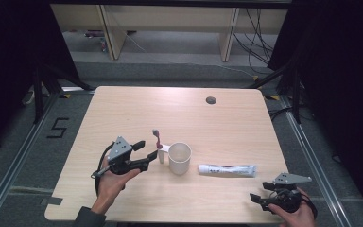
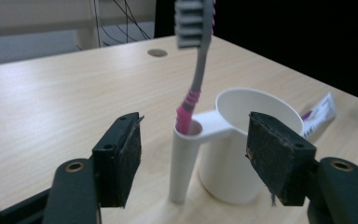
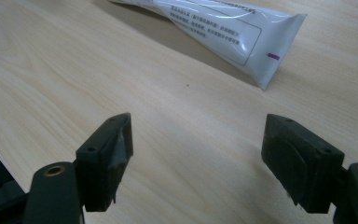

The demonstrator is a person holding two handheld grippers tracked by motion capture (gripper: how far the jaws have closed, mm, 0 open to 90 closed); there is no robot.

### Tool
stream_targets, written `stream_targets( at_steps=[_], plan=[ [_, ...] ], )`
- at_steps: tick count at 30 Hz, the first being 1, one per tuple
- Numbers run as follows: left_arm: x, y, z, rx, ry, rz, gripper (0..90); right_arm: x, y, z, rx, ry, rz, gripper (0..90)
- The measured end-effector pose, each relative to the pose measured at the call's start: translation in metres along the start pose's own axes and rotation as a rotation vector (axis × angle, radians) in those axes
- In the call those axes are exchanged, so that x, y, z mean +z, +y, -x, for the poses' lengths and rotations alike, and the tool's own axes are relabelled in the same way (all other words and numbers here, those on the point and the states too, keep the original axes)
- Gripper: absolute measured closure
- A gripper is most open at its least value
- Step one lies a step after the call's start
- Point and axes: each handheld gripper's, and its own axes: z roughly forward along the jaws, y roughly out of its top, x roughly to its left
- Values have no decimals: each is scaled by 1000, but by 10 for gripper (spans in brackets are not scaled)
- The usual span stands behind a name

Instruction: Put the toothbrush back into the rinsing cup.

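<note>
The toothbrush (image 2: 196, 70) stands upright in the side tube of the white cup (image 1: 179, 158) near the table's (image 1: 123, 109) middle; the left gripper (image 1: 146, 154) sits just beside it, jaws apart, gripping nothing; the right gripper (image 1: 256, 199) rests at the near right corner, jaws wide, toothpaste tube (image 1: 227, 170) nearby.

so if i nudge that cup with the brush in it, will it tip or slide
The cup looks like thin, light plastic, so it would probably slide on the smooth table. The tall toothbrush standing in the narrow side tube puts weight high and off-centre, so a push up high might tip it.
</note>
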Motion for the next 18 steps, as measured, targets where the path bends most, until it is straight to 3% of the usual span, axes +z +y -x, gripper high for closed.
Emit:
stream_targets(
  at_steps=[3, 7, 8, 9, 11, 18],
  plan=[
    [-4, -3, 2, -6, 0, -14, 333, -1, 0, -2, 37, -1, -5, 256],
    [-10, -9, 4, -12, -7, -34, 325, 0, 0, 1, -2, -7, 5, 256],
    [-13, -12, 5, -16, -11, -40, 322, 0, -1, -1, 33, 9, -2, 256],
    [-14, -14, 6, -19, -10, -46, 318, -1, -1, 2, 3, -6, 1, 256],
    [-17, -17, 8, -23, -6, -54, 312, 0, -1, 1, 30, 5, -2, 255],
    [-21, -29, 13, -2, -11, -94, 266, 0, -1, 1, 28, 8, 5, 256]
  ],
)
